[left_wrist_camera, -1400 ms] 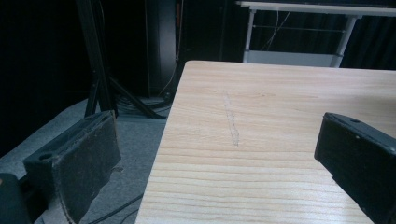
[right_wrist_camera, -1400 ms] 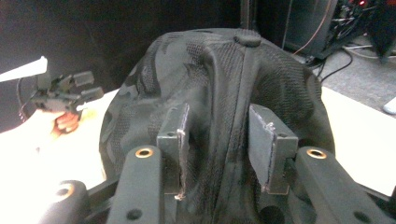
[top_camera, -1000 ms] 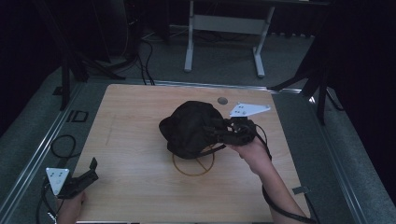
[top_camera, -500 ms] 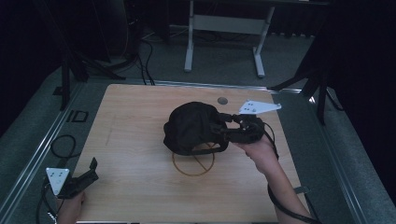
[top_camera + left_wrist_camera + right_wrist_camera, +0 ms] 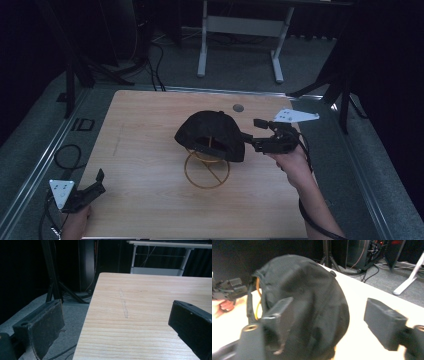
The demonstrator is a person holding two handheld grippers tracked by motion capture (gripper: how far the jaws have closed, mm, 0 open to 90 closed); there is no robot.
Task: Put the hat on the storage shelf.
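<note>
Beside the black cap (image 5: 215,135), right tongs (image 5: 252,134) wide open, empty.

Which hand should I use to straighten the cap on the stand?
Probably the right. The right gripper, jaws just opened and off the fabric, sits beside the black cap on the gold wire stand. The left gripper idles at the table's near-left corner.
</note>
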